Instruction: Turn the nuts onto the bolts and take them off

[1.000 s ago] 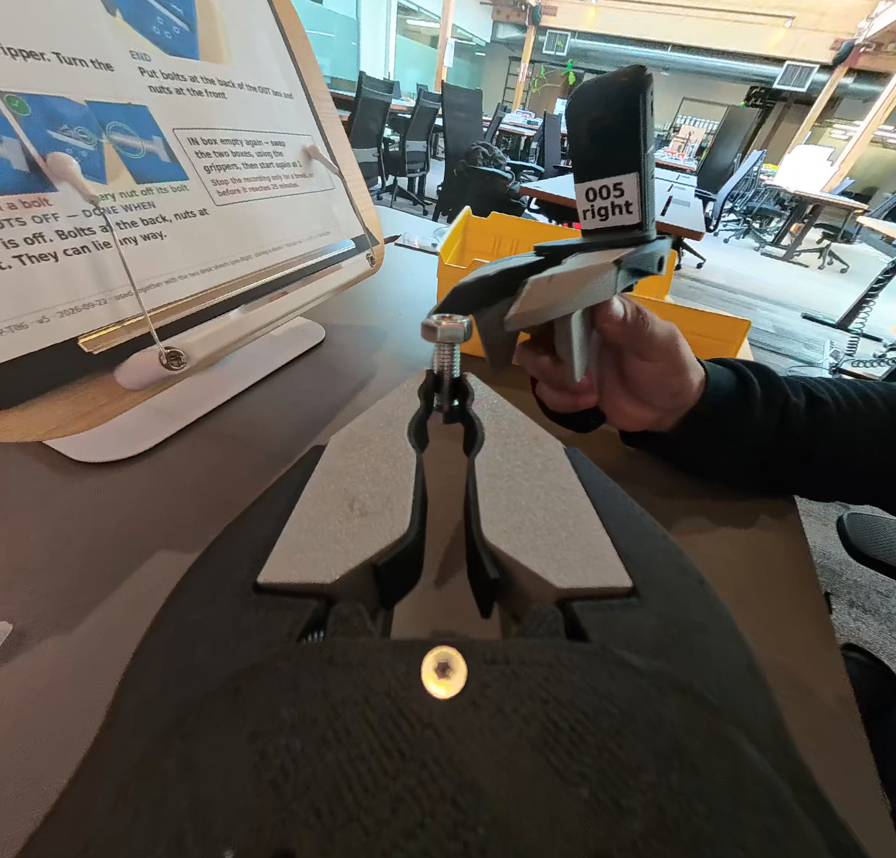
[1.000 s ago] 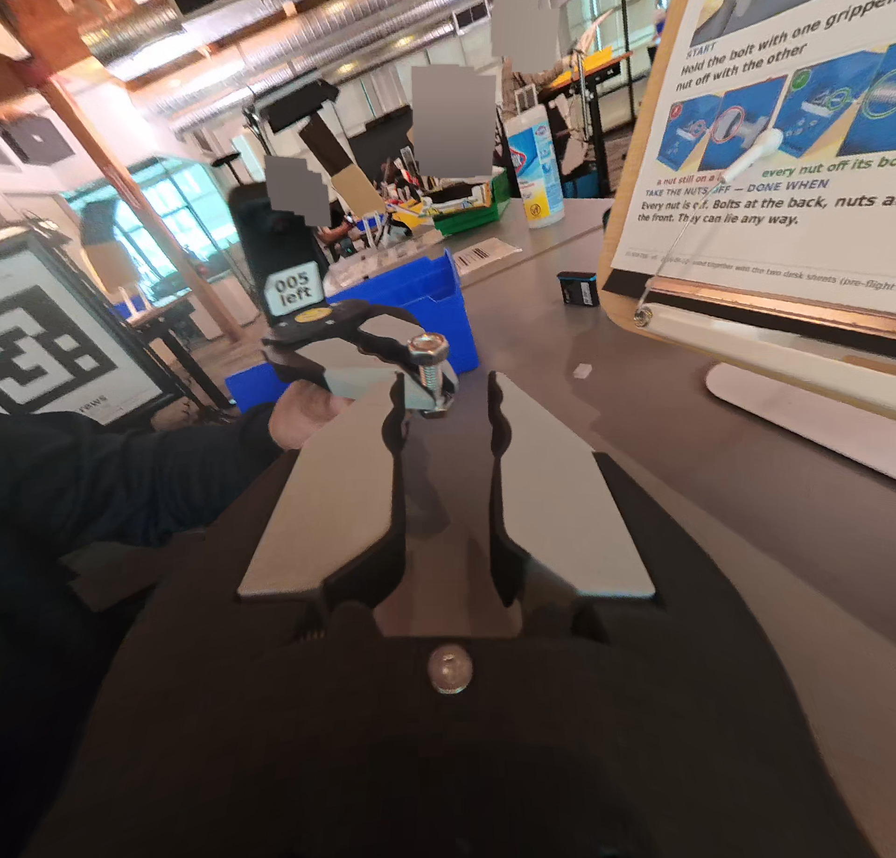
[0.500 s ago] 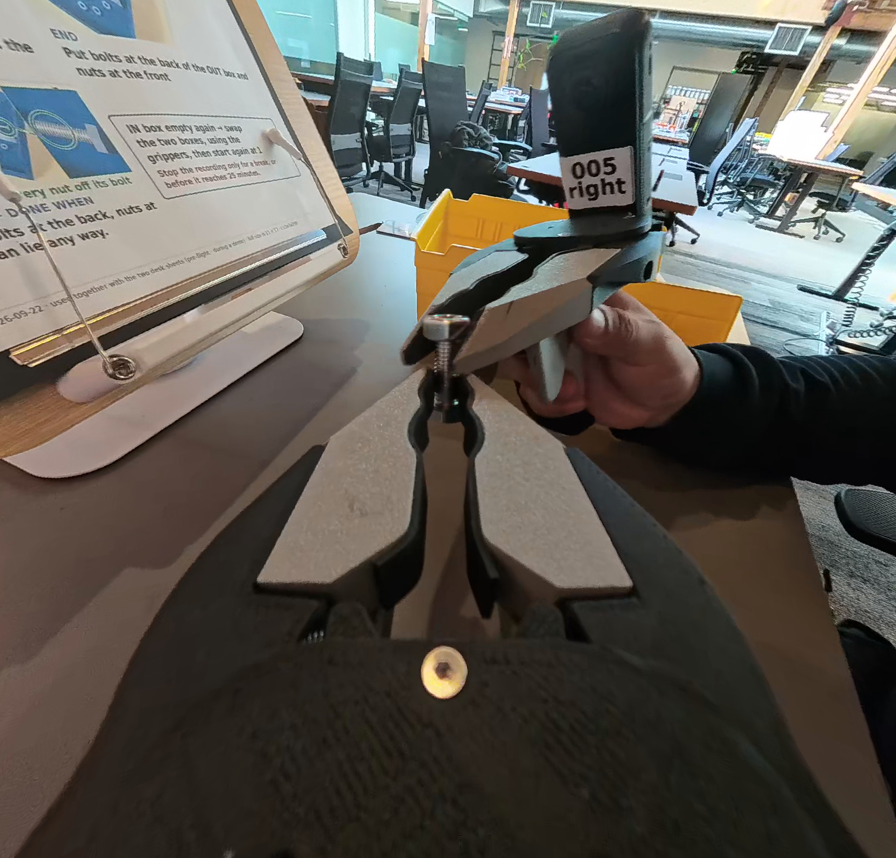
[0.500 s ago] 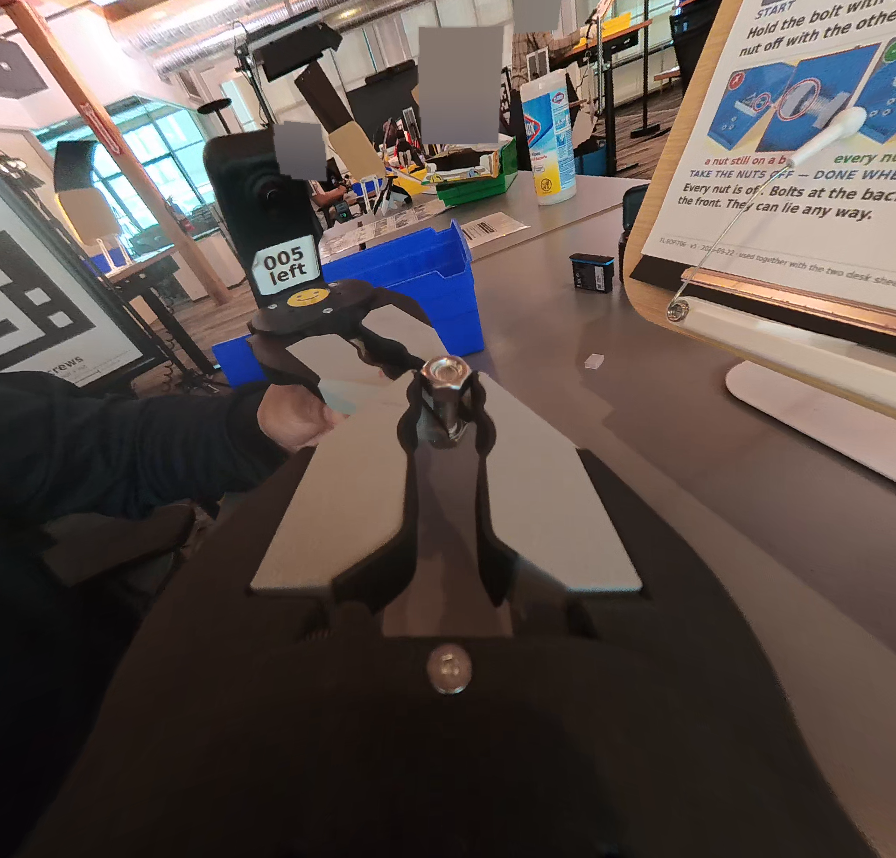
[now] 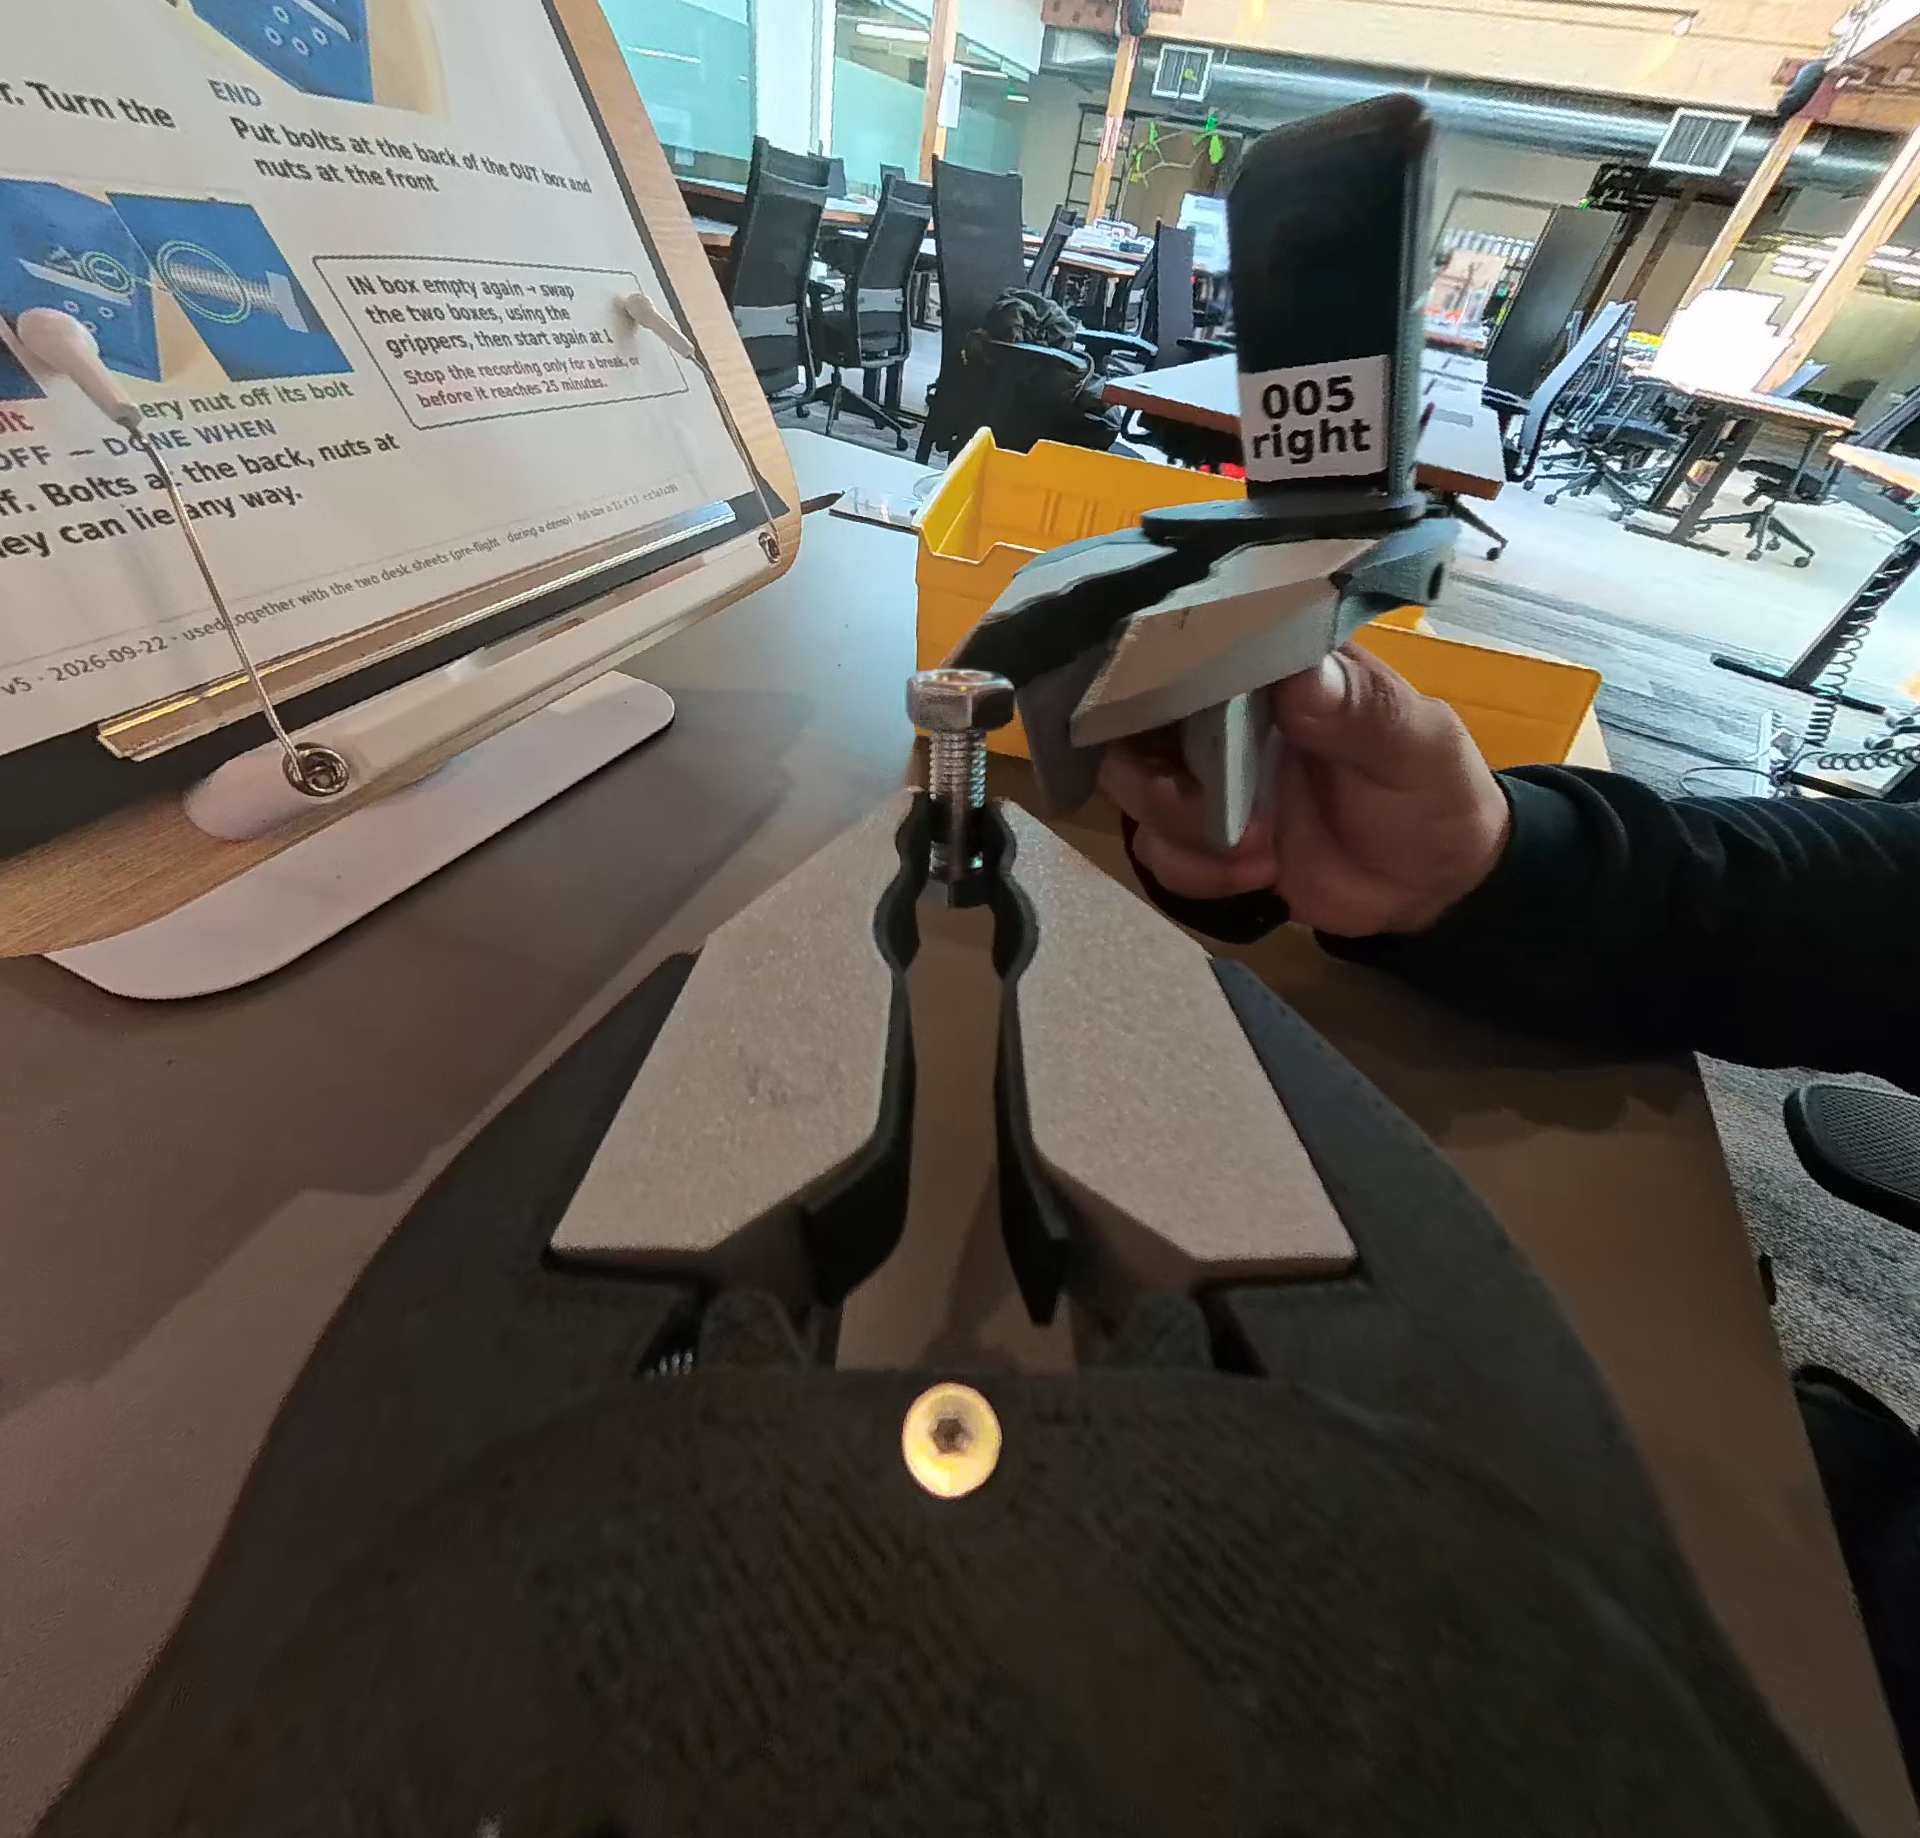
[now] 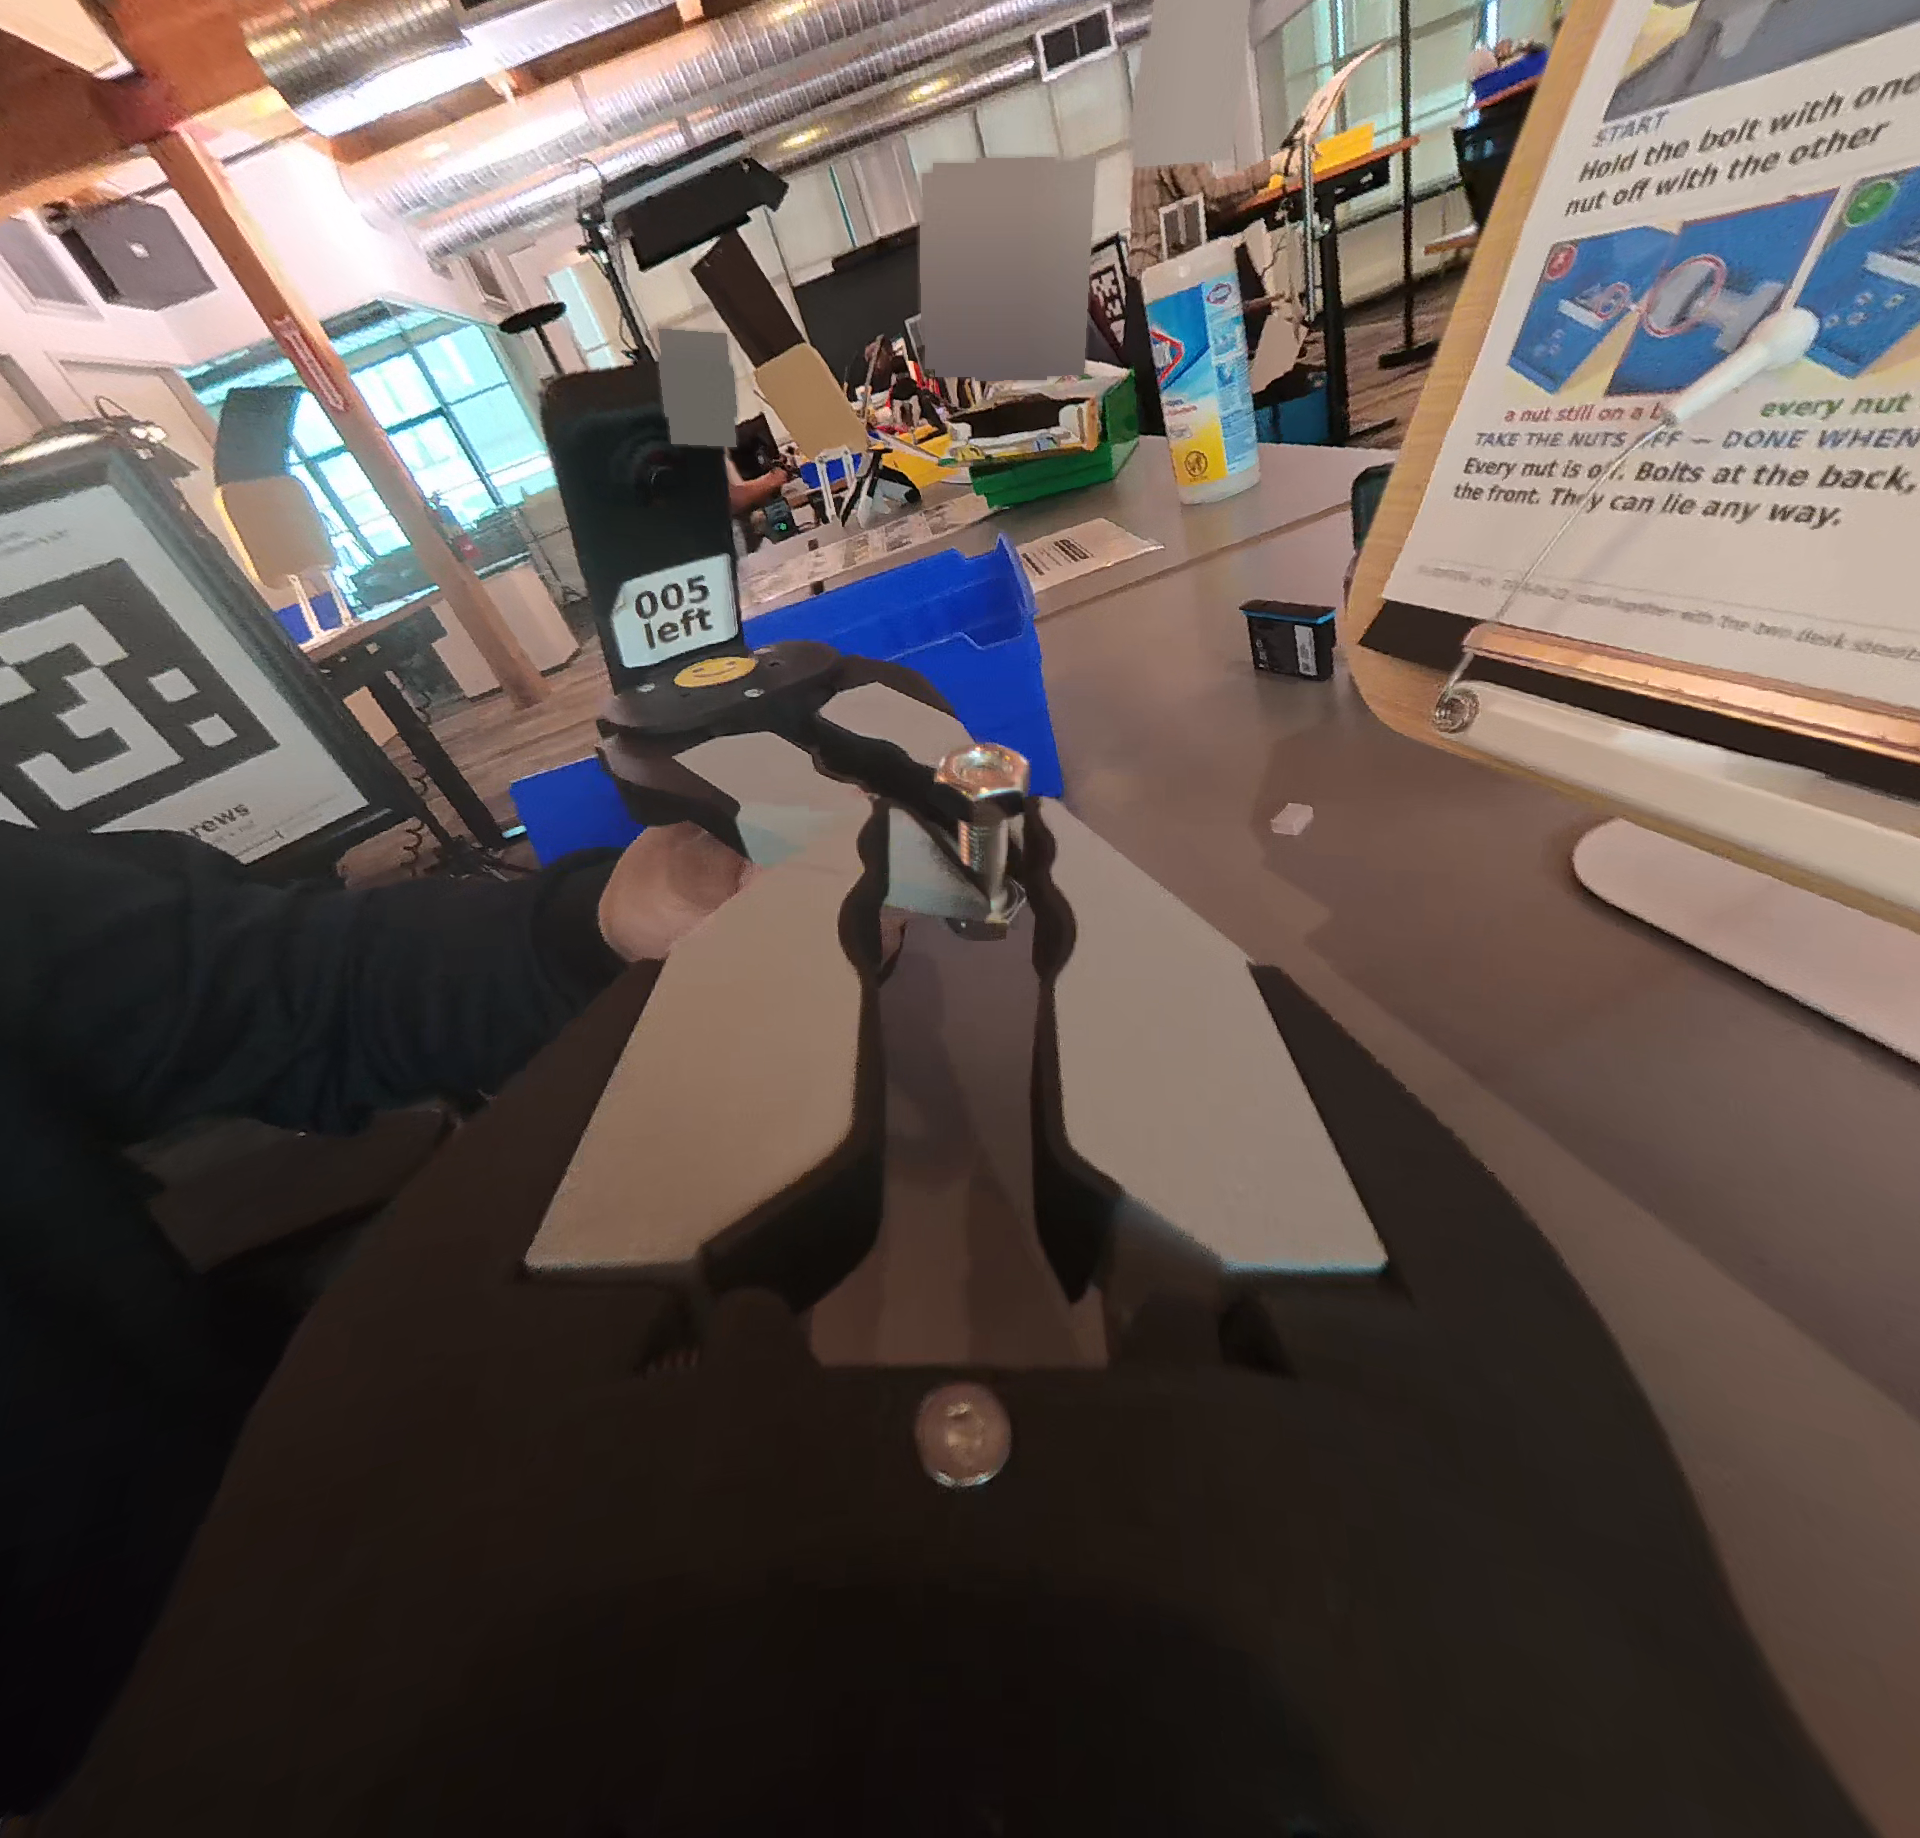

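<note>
Left wrist view: the bolt [image 5: 958,749] is held upright, its lower end clamped in the left gripper [image 5: 957,853]. Its head is flanked by the right gripper [image 6: 956,843], whose jaws are parted.

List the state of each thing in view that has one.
Steel hex-head bolt: upright, head up, held off the table.
Steel hex nut: on bolt's lower end.
Left gripper: shut on bolt.
Right gripper: open, fingers straddling bolt.
Yellow plastic bin: contents hidden.
Blue plastic bin: contents hidden.
</note>
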The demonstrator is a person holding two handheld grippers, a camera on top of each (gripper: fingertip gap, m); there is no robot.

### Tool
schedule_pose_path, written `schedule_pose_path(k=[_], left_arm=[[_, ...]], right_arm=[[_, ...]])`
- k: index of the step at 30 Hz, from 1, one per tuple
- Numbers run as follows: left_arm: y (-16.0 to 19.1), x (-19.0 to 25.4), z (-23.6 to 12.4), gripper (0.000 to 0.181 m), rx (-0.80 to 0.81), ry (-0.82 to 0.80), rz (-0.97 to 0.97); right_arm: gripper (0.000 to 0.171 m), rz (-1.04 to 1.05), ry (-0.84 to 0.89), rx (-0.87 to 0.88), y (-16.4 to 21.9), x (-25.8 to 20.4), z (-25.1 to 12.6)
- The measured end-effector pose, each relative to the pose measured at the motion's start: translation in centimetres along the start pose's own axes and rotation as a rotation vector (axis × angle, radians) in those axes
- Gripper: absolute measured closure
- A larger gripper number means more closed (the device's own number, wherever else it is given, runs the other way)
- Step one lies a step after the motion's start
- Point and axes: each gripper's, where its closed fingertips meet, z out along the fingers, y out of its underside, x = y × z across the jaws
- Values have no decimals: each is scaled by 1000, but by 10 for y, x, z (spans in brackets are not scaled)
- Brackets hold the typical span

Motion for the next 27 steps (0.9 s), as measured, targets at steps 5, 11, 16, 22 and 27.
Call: schedule_pose_path(k=[5, 11, 16, 22, 27], left_arm=[[2, 4, 2, 174, -12, 14, -1], [2, 19, 7, 174, -14, 63, 21], [2, 19, 7, 174, -5, 78, 1], [0, 4, 2, 174, 5, 7, 9], [-1, -5, -1, 174, 12, -18, -22]], right_arm=[[144, -38, 26, -9, 2, -1, 6], [156, -23, -4, -14, 5, -5, 10], [157, -11, -21, -14, 4, -6, 9], [147, -47, 36, -9, 2, 2, 3], [145, -66, 67, -18, 3, 3, 3]])
